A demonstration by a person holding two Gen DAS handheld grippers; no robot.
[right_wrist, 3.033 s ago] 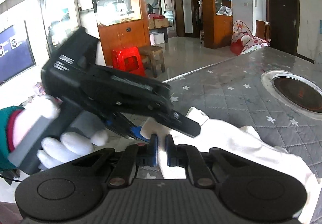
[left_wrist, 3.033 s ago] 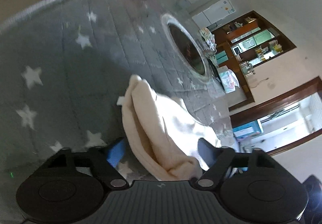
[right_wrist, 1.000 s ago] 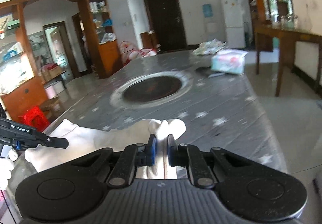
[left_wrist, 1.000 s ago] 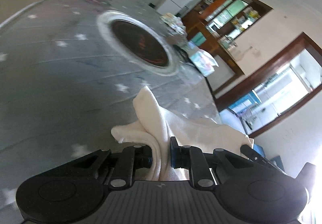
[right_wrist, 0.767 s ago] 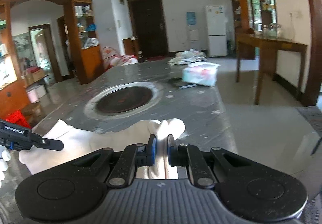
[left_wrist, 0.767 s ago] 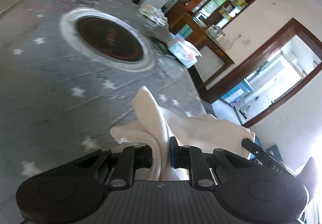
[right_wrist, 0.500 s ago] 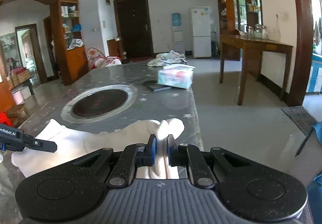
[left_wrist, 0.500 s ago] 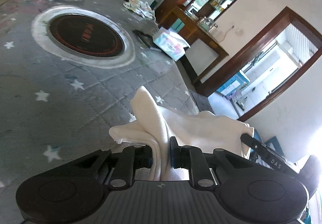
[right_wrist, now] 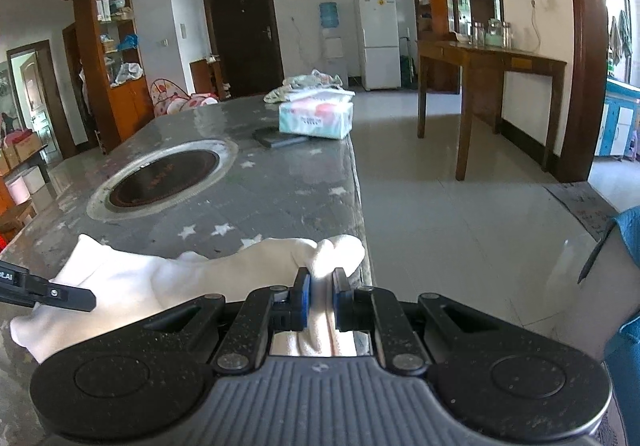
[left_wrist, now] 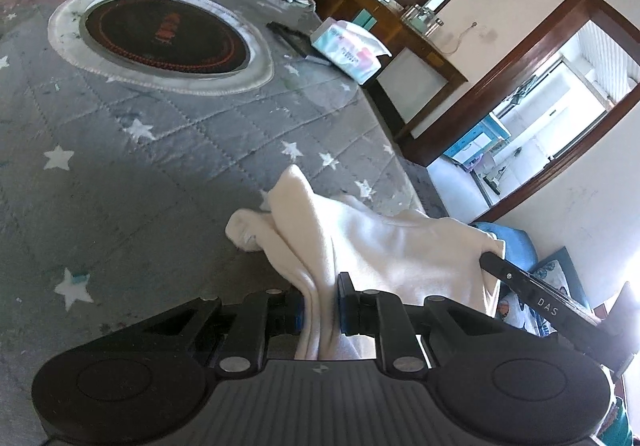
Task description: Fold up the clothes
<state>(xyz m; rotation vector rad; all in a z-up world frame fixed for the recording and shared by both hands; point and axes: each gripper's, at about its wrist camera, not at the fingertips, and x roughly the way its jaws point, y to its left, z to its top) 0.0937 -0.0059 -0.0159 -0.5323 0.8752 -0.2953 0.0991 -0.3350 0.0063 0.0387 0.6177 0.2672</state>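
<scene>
A cream-white garment (left_wrist: 372, 242) is stretched between my two grippers near the table's right edge. My left gripper (left_wrist: 320, 300) is shut on one bunched end of it. My right gripper (right_wrist: 320, 296) is shut on the other bunched end (right_wrist: 332, 250). The cloth (right_wrist: 160, 278) hangs in a band between them, just above the grey star-patterned table cover (left_wrist: 120, 165). The right gripper's finger shows at the far right of the left wrist view (left_wrist: 532, 294). The left gripper's finger shows at the left of the right wrist view (right_wrist: 48, 292).
A round black cooktop (left_wrist: 160, 37) is set in the table's middle. A tissue pack (right_wrist: 316, 117), a dark flat object (right_wrist: 280, 139) and crumpled cloth (right_wrist: 304, 83) lie at the far end. The table's right edge (right_wrist: 360, 205) drops to tiled floor. A wooden side table (right_wrist: 488, 85) stands beyond.
Both grippers stay shut on the garment and have carried it toward the table's right edge. Three seconds ago the left gripper was open around the cloth.
</scene>
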